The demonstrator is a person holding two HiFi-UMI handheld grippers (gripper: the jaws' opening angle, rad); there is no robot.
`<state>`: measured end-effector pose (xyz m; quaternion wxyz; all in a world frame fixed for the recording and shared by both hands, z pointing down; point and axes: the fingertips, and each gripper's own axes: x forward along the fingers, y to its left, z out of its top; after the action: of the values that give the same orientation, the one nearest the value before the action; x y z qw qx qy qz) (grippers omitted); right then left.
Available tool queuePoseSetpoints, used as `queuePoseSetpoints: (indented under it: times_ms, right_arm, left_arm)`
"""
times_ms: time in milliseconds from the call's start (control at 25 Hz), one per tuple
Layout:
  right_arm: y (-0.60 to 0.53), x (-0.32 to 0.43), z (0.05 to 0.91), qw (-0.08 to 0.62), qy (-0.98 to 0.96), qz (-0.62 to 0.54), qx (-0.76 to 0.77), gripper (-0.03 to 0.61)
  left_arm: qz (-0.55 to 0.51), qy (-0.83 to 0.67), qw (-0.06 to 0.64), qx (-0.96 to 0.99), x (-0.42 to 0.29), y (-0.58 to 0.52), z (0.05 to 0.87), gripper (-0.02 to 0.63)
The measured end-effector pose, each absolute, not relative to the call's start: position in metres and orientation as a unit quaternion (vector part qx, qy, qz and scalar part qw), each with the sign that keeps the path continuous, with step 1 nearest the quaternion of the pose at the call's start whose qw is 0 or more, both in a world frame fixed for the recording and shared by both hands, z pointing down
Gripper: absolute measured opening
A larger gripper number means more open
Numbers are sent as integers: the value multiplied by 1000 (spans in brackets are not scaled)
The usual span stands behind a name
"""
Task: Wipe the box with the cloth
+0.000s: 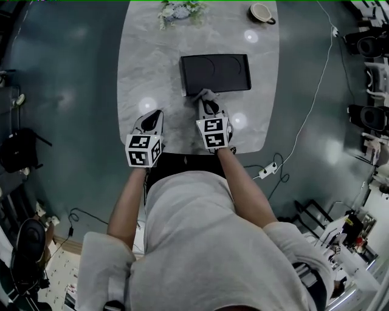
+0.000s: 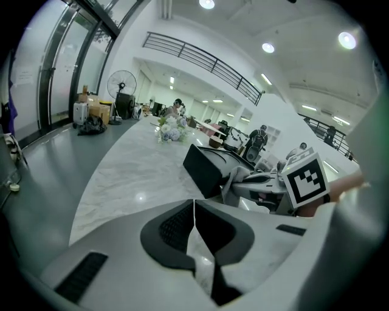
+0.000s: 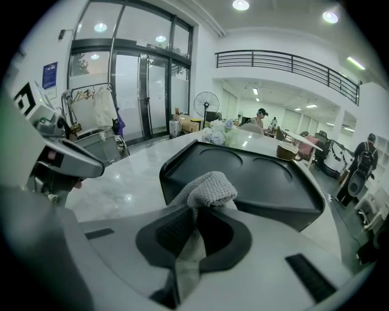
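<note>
**Step in hand: bring the cloth onto the box**

The right gripper (image 1: 208, 109) is clenched on the grey cloth (image 3: 206, 189). A bunched end of the cloth stands out beyond the jaw tips. The black box (image 1: 216, 73) lies flat near the middle of the marble table (image 1: 146, 54). It is shallow, with two round recesses in its top. The cloth end sits at the near-left corner of the box; contact with the rim cannot be confirmed.

Recommended procedure:
- Keep the jaws clamped. Only a short length of cloth protrudes, so tilt the gripper until fabric, not the jaw tips, meets the surface.
- Stroke from the near-left corner toward the far right, and work the recesses and the raised rim separately.
- The box looks light and will probably slide under pressure.

The left gripper (image 2: 194, 209) has its jaws pressed together on nothing. It hovers over bare table to the left of the right gripper, near the front edge, and could steady the left wall of the box.

**Surroundings**

A cup (image 1: 261, 12) and a flower arrangement (image 1: 179, 9) stand at the far end of the table, well apart from the box. Neither blocks the stroke. On the floor to the right, a white cable (image 1: 316, 103) runs to a power strip (image 1: 267, 171).
</note>
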<state>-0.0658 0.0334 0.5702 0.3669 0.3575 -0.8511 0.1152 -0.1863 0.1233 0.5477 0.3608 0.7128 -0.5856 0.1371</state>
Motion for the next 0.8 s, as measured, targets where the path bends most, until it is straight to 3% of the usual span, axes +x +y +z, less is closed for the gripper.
queuePoseSetpoints:
  times_ms: [800]
  right_arm:
    - [53, -137, 574, 372, -879, 100, 280, 43]
  left_arm:
    - [95, -650, 371, 656, -224, 153, 538, 29]
